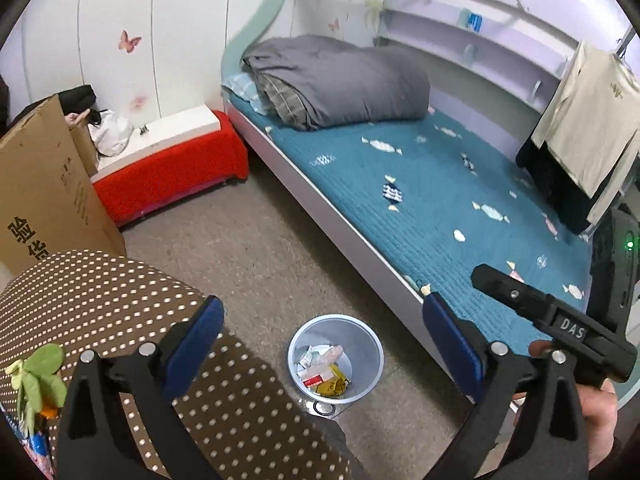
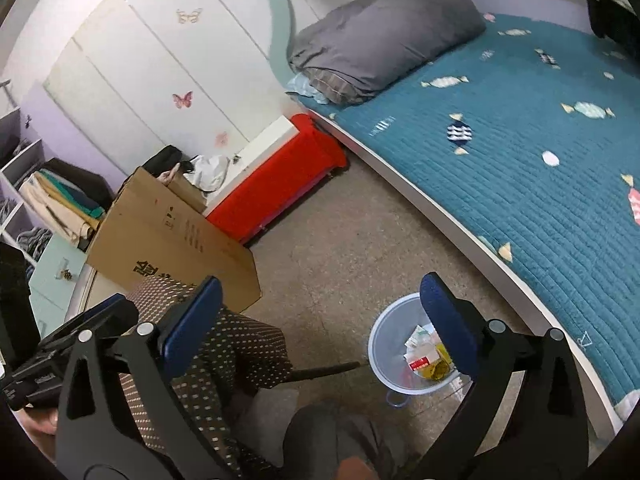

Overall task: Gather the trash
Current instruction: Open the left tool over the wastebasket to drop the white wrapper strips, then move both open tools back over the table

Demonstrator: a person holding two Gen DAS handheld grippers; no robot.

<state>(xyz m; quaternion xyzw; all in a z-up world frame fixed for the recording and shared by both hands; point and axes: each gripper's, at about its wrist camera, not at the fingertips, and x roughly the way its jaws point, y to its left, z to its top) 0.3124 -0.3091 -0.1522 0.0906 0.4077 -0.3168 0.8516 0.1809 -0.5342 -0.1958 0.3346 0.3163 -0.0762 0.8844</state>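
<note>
Now both grippers (image 1: pixel 322 332) (image 2: pixel 320 312) angled down, jaws wide.

Evenly lit, soft indoor light, no single source visible. Shadows faint, only a weak one under the bed (image 1: pixel 332 216) edge. Strong fisheye bending of straight lines toward the rims; black vignette in all corners. Centre sharp, slight smear at the periphery. No glare.

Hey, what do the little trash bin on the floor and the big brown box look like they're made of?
Trash bin: likely thin translucent plastic, pale blue; the floor shows faintly through its wall. Brown box: corrugated cardboard, matte, with a folded flap and printed black characters.
</note>
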